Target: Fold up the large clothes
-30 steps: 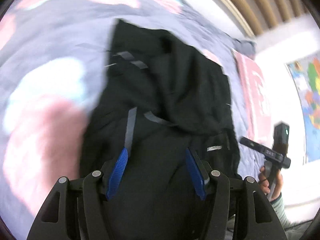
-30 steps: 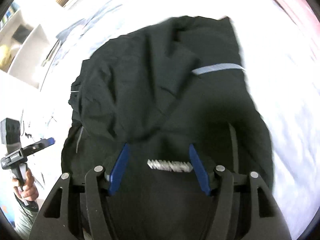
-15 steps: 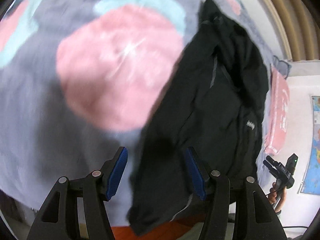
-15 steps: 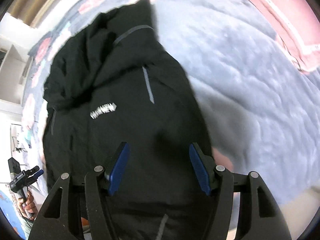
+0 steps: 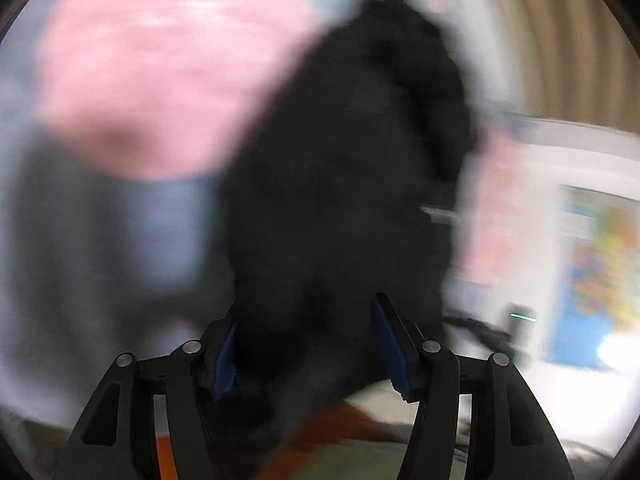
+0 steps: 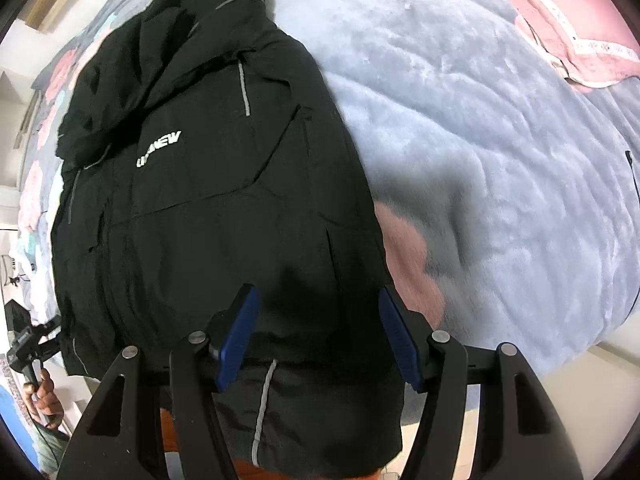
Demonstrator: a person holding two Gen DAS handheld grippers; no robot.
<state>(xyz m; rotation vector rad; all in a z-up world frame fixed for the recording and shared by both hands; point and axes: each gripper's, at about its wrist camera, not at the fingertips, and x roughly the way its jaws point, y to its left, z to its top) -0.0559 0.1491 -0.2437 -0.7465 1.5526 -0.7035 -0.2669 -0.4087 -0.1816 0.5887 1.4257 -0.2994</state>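
I look down on the bed (image 6: 500, 128), its grey fleece blanket printed with pink blotches, and on it the black jacket (image 6: 208, 200) lies spread lengthwise, hood end far from me, hem hanging over the near edge toward my rig. I judge the fold barely begun: the garment looks laid out and roughly straightened, sleeves tucked on top, so the step in hand is taking hold of the hem. Next I need both claws to close on the hem corners together and carry them up toward the hood. My right claw (image 6: 318, 336) stands wide open, blue pads astride the hem cloth, gripping nothing. My left claw (image 5: 310, 344) also shows its pads spread apart with dark cloth between them, though that view is badly smeared, so contact is uncertain.
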